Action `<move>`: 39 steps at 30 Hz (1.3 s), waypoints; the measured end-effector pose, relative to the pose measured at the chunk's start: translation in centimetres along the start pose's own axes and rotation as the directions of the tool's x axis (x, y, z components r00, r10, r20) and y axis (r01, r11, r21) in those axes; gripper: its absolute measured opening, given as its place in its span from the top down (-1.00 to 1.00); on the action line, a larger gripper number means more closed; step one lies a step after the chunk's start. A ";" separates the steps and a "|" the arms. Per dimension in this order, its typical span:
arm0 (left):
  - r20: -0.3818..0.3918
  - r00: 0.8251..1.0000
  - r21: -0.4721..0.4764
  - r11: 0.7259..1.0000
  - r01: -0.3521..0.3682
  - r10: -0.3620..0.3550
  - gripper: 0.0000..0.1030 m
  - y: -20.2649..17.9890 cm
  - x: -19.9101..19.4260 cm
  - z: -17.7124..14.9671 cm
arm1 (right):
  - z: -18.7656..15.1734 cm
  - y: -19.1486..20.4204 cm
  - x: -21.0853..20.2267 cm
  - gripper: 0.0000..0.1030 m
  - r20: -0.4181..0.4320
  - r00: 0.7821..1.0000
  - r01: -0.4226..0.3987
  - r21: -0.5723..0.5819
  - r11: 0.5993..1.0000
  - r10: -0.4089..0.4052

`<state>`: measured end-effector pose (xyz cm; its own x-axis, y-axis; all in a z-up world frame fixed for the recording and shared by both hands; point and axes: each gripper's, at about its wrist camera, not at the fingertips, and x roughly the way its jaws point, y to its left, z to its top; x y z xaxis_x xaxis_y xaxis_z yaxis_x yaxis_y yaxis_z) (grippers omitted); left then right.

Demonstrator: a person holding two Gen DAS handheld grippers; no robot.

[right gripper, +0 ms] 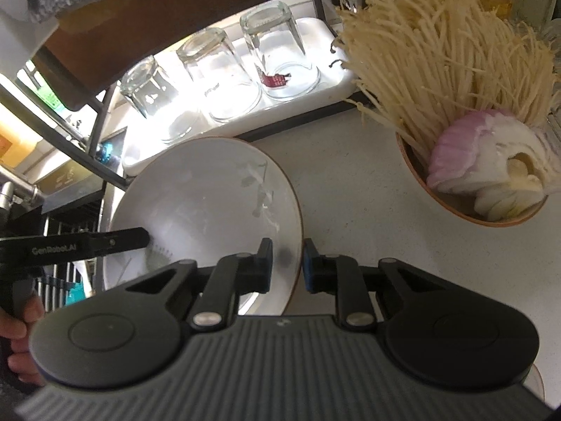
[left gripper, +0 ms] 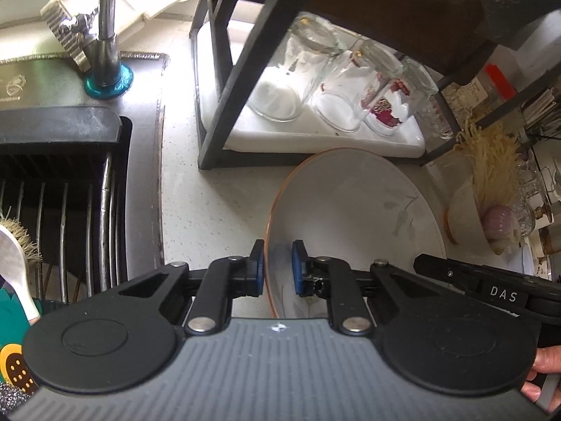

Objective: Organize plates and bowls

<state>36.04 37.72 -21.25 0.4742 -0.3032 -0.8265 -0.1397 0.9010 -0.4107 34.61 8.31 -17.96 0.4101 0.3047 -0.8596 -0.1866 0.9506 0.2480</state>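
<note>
A: Which step is shown?
B: Grasp. Left tool (left gripper: 277,266) and right tool (right gripper: 287,263) are each pinched onto opposite rims of the white, orange-rimmed ceramic plate (left gripper: 350,203), beside the worktop's (left gripper: 210,203) rack-side edge.
A: Next move?
B: Probably a level, matched lift.
</note>
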 end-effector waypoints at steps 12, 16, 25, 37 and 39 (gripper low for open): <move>0.057 0.998 0.020 1.000 -0.018 0.017 0.66 -3.3 -4.9 -1.3 | -1.2 -0.8 -4.8 0.60 0.077 0.995 -0.067 -0.017 0.998 0.069; 0.079 0.997 0.054 0.998 -0.022 0.018 0.65 -5.4 -6.6 -1.6 | -1.9 -1.4 -7.0 0.60 0.115 0.990 -0.079 -0.014 0.997 0.080; 0.132 0.991 0.093 0.995 -0.035 0.023 0.66 -10.5 -10.5 -2.7 | -3.1 -3.0 -12.5 0.60 0.200 0.975 -0.098 -0.010 0.995 0.098; 0.174 0.985 0.101 0.995 -0.025 0.007 0.66 -15.8 -12.6 -7.1 | -5.6 -6.3 -16.8 0.59 0.313 0.945 -0.092 -0.024 0.995 0.095; 0.178 0.984 0.089 0.996 -0.027 0.011 0.65 -16.4 -12.8 -7.9 | -6.1 -6.9 -17.3 0.59 0.322 0.942 -0.096 -0.024 0.995 0.099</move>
<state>25.40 24.33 -7.01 0.6198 -0.2331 -0.7493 -0.0744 0.9331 -0.3518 23.30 -3.87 -7.51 0.6548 0.3998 -0.6414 -0.2465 0.9152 0.3188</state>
